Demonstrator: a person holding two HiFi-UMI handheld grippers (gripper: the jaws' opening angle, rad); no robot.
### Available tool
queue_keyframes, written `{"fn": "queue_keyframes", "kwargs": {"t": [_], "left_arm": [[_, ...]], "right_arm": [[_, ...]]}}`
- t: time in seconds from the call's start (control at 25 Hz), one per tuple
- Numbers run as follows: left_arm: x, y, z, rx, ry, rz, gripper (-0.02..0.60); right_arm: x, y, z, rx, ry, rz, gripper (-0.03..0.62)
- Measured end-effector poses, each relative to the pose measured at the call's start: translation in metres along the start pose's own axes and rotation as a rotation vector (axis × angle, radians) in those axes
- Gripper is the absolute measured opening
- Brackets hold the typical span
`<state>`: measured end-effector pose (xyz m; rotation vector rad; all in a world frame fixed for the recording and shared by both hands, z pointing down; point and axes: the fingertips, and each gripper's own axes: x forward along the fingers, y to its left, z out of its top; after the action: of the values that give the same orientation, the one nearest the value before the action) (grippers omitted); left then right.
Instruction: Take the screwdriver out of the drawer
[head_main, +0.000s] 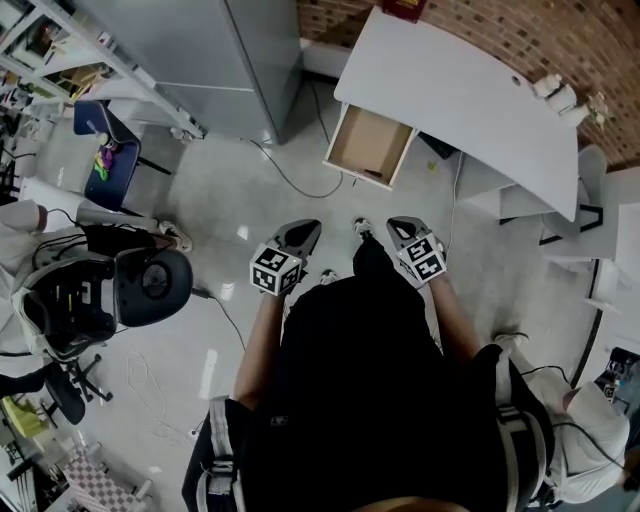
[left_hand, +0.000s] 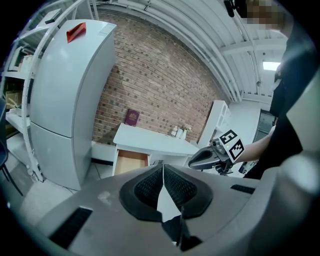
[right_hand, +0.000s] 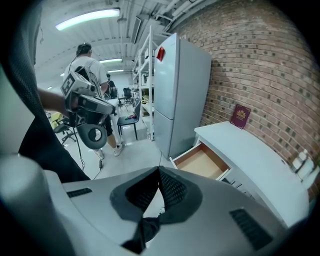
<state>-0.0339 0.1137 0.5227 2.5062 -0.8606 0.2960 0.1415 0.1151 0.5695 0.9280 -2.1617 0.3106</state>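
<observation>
An open drawer (head_main: 368, 145) with a pale wooden bottom juts from under the white desk (head_main: 470, 90). A thin dark thing (head_main: 372, 174) lies along its near edge; I cannot tell whether it is the screwdriver. Both grippers are held side by side at chest height, well short of the drawer. My left gripper (head_main: 305, 229) is shut with nothing between its pads (left_hand: 150, 187). My right gripper (head_main: 398, 227) is likewise shut and empty. The drawer (left_hand: 131, 162) shows beyond the left jaws, and the drawer (right_hand: 202, 161) also lies past the right jaws. Each gripper view shows the other gripper.
A tall grey refrigerator (head_main: 200, 60) stands left of the desk, with a cable (head_main: 290, 175) trailing over the floor before it. A black office chair (head_main: 150, 285) and a blue chair (head_main: 105, 160) stand at the left. Another person (right_hand: 90, 70) stands behind.
</observation>
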Motion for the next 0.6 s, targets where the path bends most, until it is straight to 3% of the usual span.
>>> {"fn": "queue_keyframes", "kwargs": {"t": [0.6], "left_arm": [[0.050, 0.005, 0.021, -0.026, 0.036, 0.027, 0.020]], "right_arm": [[0.019, -0.065, -0.007, -0.001, 0.036, 0.060, 0.055]]}}
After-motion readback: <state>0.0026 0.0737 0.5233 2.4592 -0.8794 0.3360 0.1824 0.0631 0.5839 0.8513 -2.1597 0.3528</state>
